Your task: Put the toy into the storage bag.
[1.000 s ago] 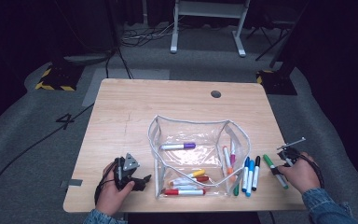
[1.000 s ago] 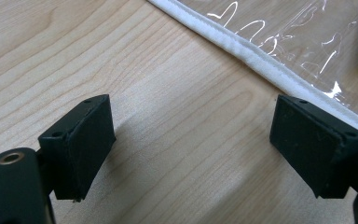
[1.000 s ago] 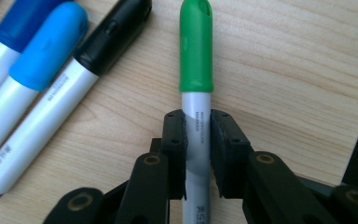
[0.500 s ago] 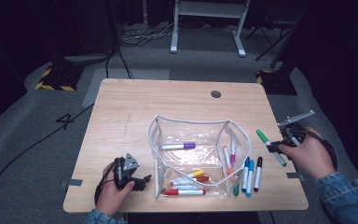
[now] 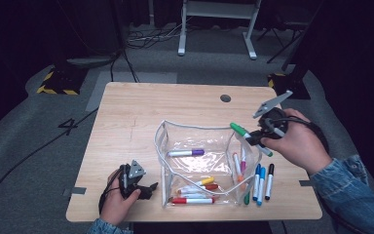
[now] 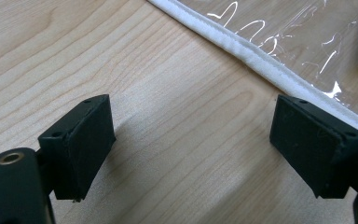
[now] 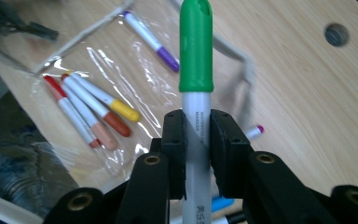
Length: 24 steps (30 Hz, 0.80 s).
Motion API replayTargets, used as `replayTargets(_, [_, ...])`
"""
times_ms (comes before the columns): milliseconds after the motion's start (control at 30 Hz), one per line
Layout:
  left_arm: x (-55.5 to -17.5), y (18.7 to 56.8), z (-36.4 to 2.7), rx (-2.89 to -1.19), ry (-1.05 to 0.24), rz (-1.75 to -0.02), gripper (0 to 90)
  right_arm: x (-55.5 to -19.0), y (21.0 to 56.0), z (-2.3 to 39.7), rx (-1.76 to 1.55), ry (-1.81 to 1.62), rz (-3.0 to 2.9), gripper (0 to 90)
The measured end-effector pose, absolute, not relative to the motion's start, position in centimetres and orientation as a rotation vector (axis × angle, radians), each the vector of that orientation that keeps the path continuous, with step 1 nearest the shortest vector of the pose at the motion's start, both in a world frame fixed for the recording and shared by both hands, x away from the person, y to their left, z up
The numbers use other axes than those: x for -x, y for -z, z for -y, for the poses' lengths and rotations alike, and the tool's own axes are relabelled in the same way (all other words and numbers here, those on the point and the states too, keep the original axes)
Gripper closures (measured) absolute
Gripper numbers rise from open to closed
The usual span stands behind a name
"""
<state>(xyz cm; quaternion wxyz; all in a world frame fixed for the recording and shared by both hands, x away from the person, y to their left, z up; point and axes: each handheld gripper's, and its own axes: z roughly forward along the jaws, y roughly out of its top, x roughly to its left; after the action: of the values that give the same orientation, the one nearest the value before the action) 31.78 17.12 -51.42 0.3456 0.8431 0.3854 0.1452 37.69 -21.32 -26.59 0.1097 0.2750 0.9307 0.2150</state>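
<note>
My right gripper (image 5: 258,138) is shut on a green-capped marker (image 5: 246,134) and holds it in the air above the right side of a clear plastic pouch (image 5: 175,130); in the right gripper view the green-capped marker (image 7: 196,56) sticks up from between the pads, over the pouch (image 7: 135,60). Inside the pouch lie a purple marker (image 5: 186,152), a yellow one (image 5: 200,182), and red ones (image 5: 192,200). My left gripper (image 5: 148,187) rests open on the table just left of the pouch, its fingers (image 6: 81,140) empty beside the pouch's white edge (image 6: 256,56).
Several loose markers, blue (image 5: 260,180), black (image 5: 269,180) and green (image 5: 247,197), lie on the wooden table (image 5: 126,122) right of the pouch. A round cable hole (image 5: 225,98) sits near the far edge. Dark floor with cables and stands surrounds the table.
My right hand has risen from the table's right edge and swung left over the pouch, carrying the green marker. My left hand has stayed where it was.
</note>
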Motion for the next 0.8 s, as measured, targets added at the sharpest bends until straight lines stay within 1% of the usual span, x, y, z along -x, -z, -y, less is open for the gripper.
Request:
replayTargets(233, [-31.8, 51.5, -17.1, -2.185, -0.373, -1.002, 14.0, -37.3, 27.8, 16.1, -0.607, -0.599, -2.861, 77.1])
replayTargets(467, [-31.8, 51.5, -17.1, -2.184, -0.373, -1.002, 13.8, -37.1, 31.1, 12.0, -0.457, -0.509, -2.97, 77.0])
replayTargets(800, [-31.8, 51.4, -17.1, -2.185, -0.372, -1.001, 13.6, -36.9, 36.1, 8.8, -0.255, -0.355, -3.132, 77.0])
